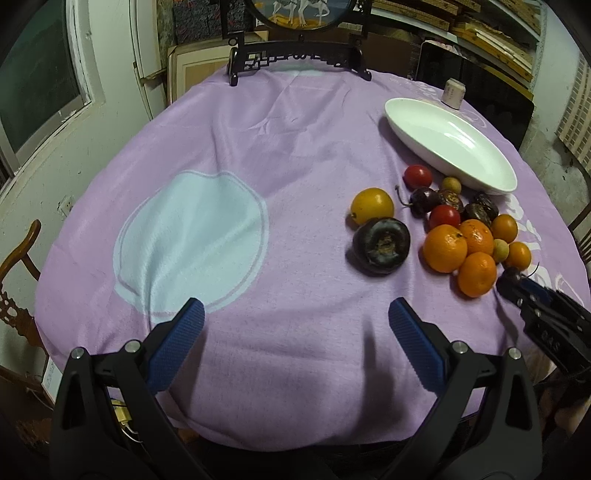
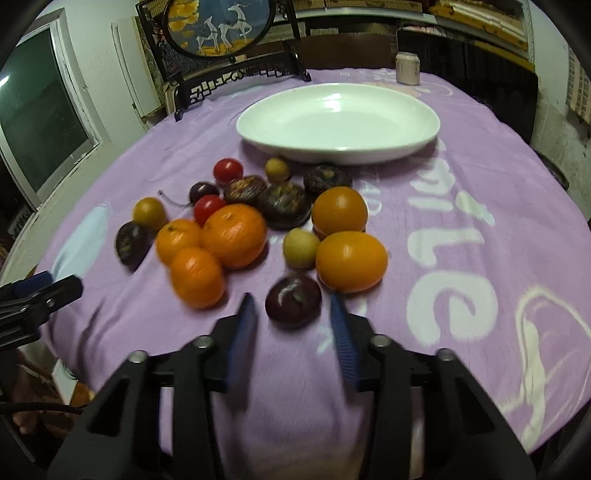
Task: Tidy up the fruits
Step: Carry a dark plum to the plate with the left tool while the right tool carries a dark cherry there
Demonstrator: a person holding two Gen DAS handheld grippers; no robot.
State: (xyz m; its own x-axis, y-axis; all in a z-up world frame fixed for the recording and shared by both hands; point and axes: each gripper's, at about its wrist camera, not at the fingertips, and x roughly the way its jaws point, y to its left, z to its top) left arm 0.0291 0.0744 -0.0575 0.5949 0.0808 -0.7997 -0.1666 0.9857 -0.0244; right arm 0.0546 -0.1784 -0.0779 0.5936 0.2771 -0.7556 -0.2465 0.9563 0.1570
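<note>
A heap of fruit lies on the purple cloth (image 1: 295, 147) in front of an empty white oval dish (image 1: 448, 138), which also shows in the right wrist view (image 2: 338, 122). The heap holds orange mandarins (image 2: 234, 236), yellow-orange fruits (image 2: 351, 260), red tomatoes (image 2: 228, 170) and dark purple fruits (image 2: 283, 204). My right gripper (image 2: 293, 301) is open, its fingertips either side of a small dark cherry (image 2: 293, 301) on the cloth, not touching. It shows at the right edge of the left wrist view (image 1: 517, 286). My left gripper (image 1: 295, 317) is open and empty, well left of the heap.
A dark carved stand with a round picture (image 2: 221, 29) stands at the table's far edge. A small white jar (image 2: 407, 68) sits behind the dish. A large dark fruit (image 1: 381, 245) and a yellow one (image 1: 372, 205) lie apart, left of the heap. A wooden chair (image 1: 18, 266) stands at left.
</note>
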